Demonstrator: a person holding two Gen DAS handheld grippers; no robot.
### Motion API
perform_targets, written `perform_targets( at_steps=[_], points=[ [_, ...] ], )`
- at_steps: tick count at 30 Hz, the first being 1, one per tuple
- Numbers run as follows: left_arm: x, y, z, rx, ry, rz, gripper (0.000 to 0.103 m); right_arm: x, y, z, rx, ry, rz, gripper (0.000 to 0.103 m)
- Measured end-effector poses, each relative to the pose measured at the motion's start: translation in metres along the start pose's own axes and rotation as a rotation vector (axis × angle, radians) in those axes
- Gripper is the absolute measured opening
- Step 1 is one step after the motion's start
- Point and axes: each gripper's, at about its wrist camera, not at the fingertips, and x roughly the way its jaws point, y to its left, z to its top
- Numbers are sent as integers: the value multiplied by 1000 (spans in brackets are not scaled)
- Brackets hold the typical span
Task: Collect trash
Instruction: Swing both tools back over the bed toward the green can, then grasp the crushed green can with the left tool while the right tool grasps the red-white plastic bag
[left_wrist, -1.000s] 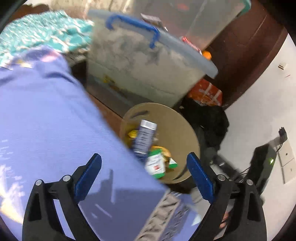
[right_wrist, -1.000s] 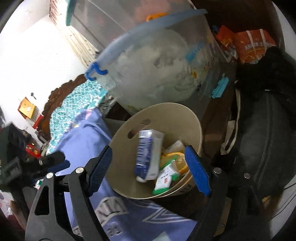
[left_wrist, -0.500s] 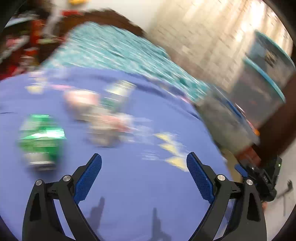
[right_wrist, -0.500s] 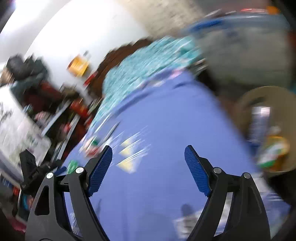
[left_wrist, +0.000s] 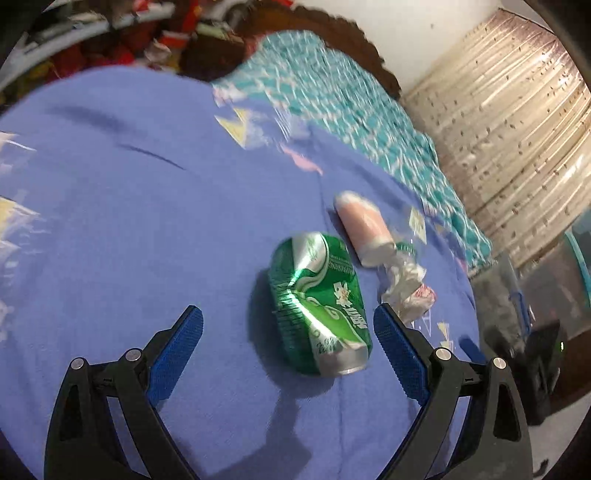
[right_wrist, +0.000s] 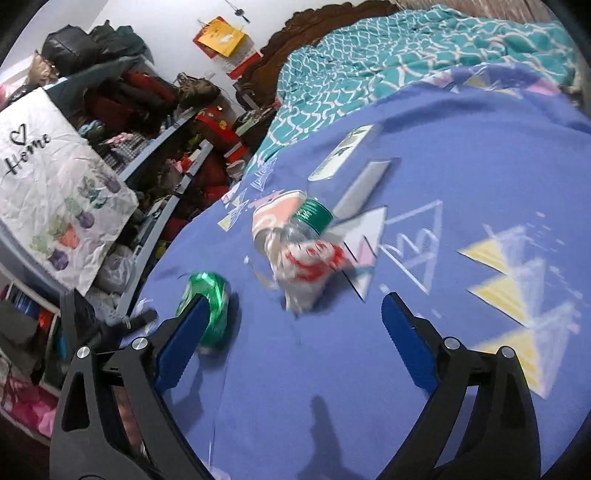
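A crushed green can (left_wrist: 319, 304) lies on the purple bedspread (left_wrist: 129, 221), just ahead of my left gripper (left_wrist: 288, 325), which is open with nothing between its blue pads. Beyond the can lie a pink cup (left_wrist: 364, 229) and a crumpled wrapper (left_wrist: 406, 284). In the right wrist view my right gripper (right_wrist: 293, 310) hangs over the spread, its jaws opening and empty. A crumpled red-and-white wrapper (right_wrist: 306, 269) sits just ahead of it, with a clear bottle with a green cap (right_wrist: 314, 218), the pink cup (right_wrist: 275, 210) and the green can (right_wrist: 207, 299) by the left finger.
A teal patterned blanket (right_wrist: 406, 51) covers the far part of the bed below a carved headboard (right_wrist: 314, 18). Cluttered shelves (right_wrist: 155, 147) and a "Home" bag (right_wrist: 55, 192) stand to the left. A flat packet (right_wrist: 343, 151) lies farther up the spread. A curtain (left_wrist: 517, 129) hangs at right.
Both grippers have swung away from the tan bin of trash to the purple bedspread. The green can now lies close in front of the left gripper, and the right jaws stand wider.
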Motion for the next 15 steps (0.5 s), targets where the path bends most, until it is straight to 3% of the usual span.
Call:
perform_targets(
  at_steps=[7, 10, 12, 13, 14, 15],
  points=[
    [39, 5, 4, -8, 68, -61, 90, 59, 1, 20, 16, 33, -64, 94],
    [40, 4, 1, 18, 60, -55, 93, 76, -1, 21, 36, 52, -82, 94],
    [44, 0, 0, 34, 52, -47, 93, 85, -1, 19, 35, 69, -78, 83],
    [44, -1, -2, 41, 46, -42, 88, 87, -1, 17, 28, 78, -80, 52],
    [44, -3, -4, 53, 48, -48, 58, 92, 1, 13, 17, 102, -84, 49],
    [45, -4, -6, 63, 68, -90, 49, 91, 2, 10, 20, 103, -77, 46]
  ],
)
